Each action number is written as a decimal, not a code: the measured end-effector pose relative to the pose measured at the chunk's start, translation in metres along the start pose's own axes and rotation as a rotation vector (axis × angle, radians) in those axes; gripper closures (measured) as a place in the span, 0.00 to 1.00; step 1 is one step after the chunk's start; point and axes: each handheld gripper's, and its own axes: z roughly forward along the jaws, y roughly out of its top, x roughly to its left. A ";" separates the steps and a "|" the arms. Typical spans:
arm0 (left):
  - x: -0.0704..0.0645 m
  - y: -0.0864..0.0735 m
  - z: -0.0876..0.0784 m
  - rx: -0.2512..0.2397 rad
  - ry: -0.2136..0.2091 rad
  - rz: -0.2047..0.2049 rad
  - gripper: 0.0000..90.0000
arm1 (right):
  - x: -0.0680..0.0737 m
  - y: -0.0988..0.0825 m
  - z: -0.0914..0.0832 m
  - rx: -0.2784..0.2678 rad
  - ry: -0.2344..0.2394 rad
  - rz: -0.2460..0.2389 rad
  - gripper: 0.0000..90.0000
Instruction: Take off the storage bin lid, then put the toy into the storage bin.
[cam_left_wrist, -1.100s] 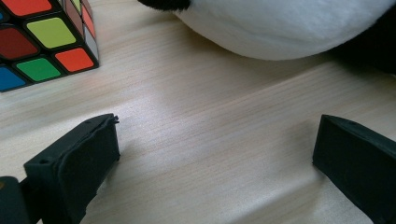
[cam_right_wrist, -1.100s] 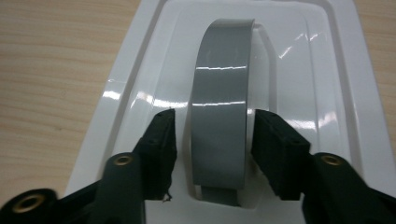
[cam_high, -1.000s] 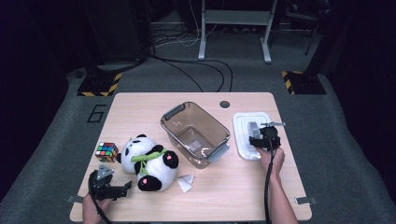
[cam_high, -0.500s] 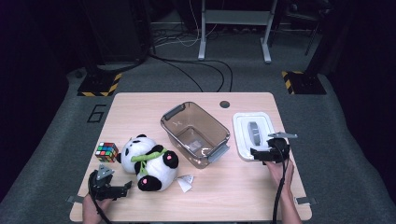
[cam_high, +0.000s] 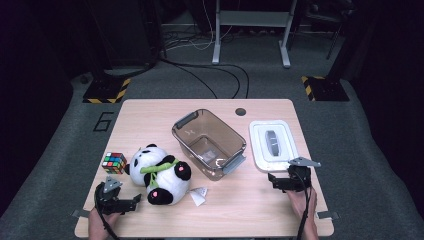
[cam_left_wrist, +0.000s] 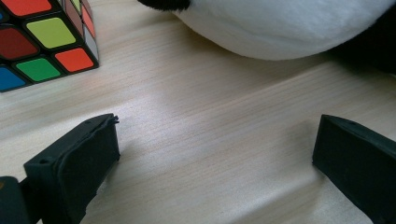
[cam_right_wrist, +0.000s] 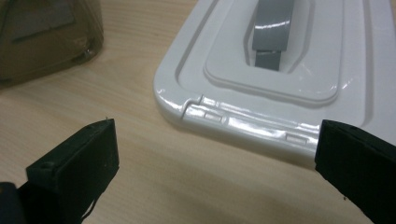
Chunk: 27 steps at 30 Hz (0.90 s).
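1. While I look down from the high view, my right gripper (cam_high: 280, 181) sits just off the near edge of the white lid (cam_high: 272, 144), which lies flat on the table (cam_high: 150, 112) to the right of the clear bin (cam_high: 209, 143). Its jaws have just been opening and now stand spread with nothing between them. My left gripper (cam_high: 131, 201) rests near the table's front left corner, close to the plush panda (cam_high: 160, 172) and the colour cube (cam_high: 114, 162).

2. From the left gripper view, my jaws are wide apart over bare wood. The cube (cam_left_wrist: 42, 37) and the panda's white belly (cam_left_wrist: 285, 25) lie just ahead, untouched.

3. From the right gripper view, the lid (cam_right_wrist: 280, 70) fills the space ahead of my spread jaws, its rim lying between their tips but apart from them. I judge it light, stiff and glossy, so likely slippery on the flat faces. The grey handle (cam_right_wrist: 271, 30) recessed in its middle looks the surest hold; pinching the thin rim could work too, though it may slide.
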 end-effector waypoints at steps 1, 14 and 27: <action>0.000 0.000 0.000 0.000 0.001 0.000 0.00 | 0.000 -0.005 0.000 0.004 0.000 -0.001 0.00; 0.000 0.000 0.000 0.000 0.000 0.000 0.00 | 0.006 -0.037 -0.001 0.066 -0.015 -0.069 0.00; -0.001 -0.001 0.001 -0.010 0.014 -0.008 0.00 | 0.012 -0.038 0.000 0.081 -0.032 -0.111 0.00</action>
